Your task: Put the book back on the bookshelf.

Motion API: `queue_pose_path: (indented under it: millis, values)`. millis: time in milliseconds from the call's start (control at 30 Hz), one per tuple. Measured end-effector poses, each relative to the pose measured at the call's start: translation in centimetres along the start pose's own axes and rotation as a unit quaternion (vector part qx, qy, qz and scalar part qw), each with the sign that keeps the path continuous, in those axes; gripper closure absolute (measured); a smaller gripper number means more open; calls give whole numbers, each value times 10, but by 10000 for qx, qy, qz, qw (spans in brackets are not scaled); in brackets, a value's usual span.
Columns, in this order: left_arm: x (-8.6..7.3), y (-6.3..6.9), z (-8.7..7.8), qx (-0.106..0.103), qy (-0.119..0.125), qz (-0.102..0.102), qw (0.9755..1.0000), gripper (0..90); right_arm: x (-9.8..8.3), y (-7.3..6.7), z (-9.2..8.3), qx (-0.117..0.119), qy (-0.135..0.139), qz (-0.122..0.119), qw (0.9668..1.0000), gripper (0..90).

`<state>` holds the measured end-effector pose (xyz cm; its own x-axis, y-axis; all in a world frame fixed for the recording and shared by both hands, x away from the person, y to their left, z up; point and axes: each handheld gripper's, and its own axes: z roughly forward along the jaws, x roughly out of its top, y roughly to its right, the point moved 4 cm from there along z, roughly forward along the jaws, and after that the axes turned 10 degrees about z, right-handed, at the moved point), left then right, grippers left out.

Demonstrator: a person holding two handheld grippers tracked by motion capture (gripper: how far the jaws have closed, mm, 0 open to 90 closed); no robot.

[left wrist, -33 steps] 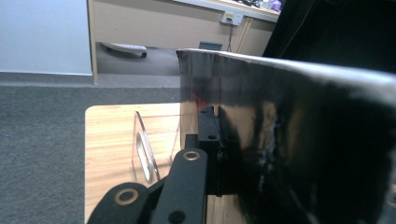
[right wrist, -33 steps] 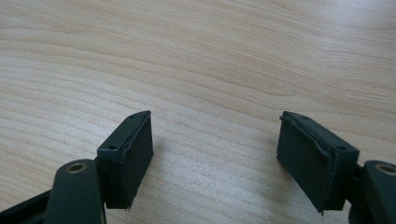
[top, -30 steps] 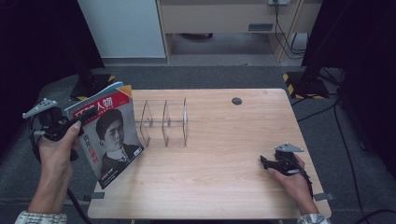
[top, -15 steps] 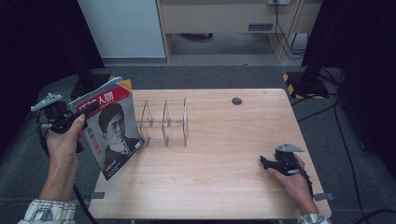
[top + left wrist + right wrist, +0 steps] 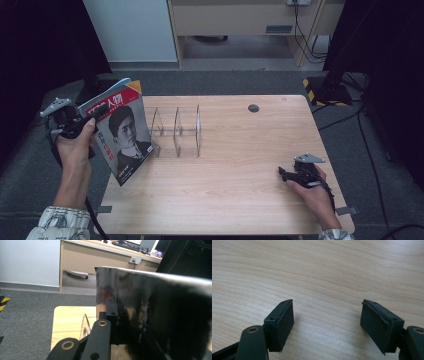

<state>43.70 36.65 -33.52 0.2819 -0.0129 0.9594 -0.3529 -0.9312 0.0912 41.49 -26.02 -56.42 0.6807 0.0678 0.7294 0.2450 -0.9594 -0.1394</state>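
Note:
A magazine (image 5: 122,132) with a red masthead and a portrait cover is held tilted over the table's left edge. My left gripper (image 5: 96,112) is shut on its upper left edge. In the left gripper view the jaw (image 5: 113,312) presses against the magazine's glossy dark back (image 5: 162,315). A clear acrylic rack (image 5: 177,131) with several dividers stands just right of the magazine. My right gripper (image 5: 284,173) rests low at the table's near right, open. Its pads (image 5: 280,325) stand apart over bare wood, with nothing between them (image 5: 327,320).
The wooden table (image 5: 240,150) has a small black round grommet (image 5: 253,108) near its far edge. Grey carpet surrounds it, with a beige cabinet (image 5: 240,20) behind and black-yellow tape (image 5: 312,87) and cables at the far right.
My left hand has carried the magazine a little to the right, closer to the acrylic rack. The right hand has stayed in place.

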Motion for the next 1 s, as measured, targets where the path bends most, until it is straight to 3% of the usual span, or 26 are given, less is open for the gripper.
queue_pose_path:
  millis: [600, 1000]
  values:
    - [0, 3, 10, 126, 228, 214, 9994, 864, 0, 0, 0, 7, 3, -13, 10000, 269]
    - [-2, 4, 14, 141, 391, 234, 9989, 865, 0, 0, 0, 10, 2, -15, 10000, 269]
